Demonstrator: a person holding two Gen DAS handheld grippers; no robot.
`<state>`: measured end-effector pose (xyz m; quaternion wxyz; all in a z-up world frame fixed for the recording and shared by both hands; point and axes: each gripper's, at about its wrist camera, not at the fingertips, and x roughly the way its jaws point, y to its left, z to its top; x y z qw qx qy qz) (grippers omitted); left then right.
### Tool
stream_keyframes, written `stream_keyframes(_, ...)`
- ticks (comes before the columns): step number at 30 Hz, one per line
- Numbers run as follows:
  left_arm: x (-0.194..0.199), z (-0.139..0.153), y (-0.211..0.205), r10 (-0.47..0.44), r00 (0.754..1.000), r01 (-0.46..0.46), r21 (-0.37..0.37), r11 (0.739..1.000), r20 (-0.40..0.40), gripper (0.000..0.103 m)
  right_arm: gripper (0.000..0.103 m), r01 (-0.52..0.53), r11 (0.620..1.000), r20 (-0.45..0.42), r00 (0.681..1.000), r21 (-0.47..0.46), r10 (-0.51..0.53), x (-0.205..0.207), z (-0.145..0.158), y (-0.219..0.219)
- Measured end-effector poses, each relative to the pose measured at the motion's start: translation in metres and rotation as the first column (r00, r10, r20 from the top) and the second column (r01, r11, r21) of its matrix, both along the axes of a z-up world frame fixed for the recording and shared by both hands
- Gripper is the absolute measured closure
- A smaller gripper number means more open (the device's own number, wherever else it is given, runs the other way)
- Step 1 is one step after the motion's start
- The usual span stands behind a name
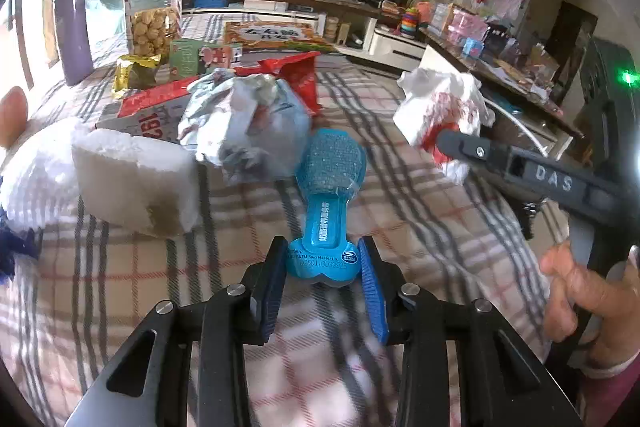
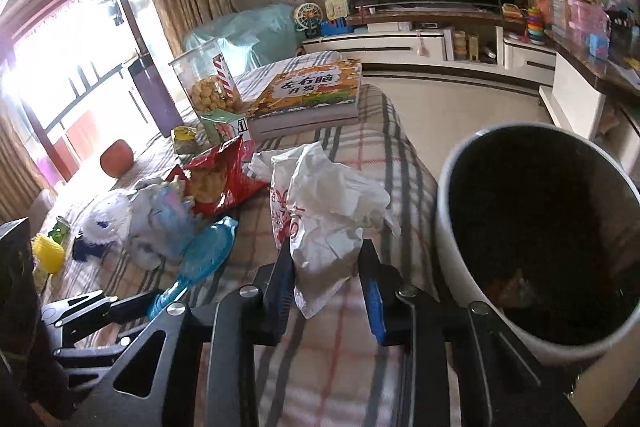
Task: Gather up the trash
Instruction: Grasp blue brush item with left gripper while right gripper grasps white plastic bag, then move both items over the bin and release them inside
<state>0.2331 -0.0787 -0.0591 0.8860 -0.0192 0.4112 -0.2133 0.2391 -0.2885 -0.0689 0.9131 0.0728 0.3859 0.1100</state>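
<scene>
Foam chunk [image 1: 136, 183]: we are seeing it lying far left on the plaid cloth [image 1: 400, 187], beside the crumpled silver wrapper [image 1: 244, 127].
Left gripper [image 1: 324, 267]: we are pinching the near end of the blue plastic toy package [image 1: 330, 183], jaws nearly closed on it.
Right gripper [image 2: 326, 279]: we are clamping the crumpled white paper bag [image 2: 328, 203], narrow jaws.
Trash bin [image 2: 452, 227]: we are seeing it standing open just right of the bag.
</scene>
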Motion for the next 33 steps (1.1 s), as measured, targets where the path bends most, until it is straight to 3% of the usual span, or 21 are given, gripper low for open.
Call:
stream_keyframes(16, -0.007, 0.02, -0.033, -0.098, 0.994, 0.099, -0.024, 0.995, 0.046, 0.069, 0.072, 0.11, 0.993, 0.035, 0.993, 0.053, -0.112, -0.058, 0.027, -0.054)
stream_keyframes(33, -0.004, 0.028, -0.088, -0.189, 0.978, 0.189, 0.003, 0.982, 0.085, 0.069, 0.072, 0.228, 0.972, 0.057, 0.971, 0.053, -0.231, -0.078, 0.034, -0.108)
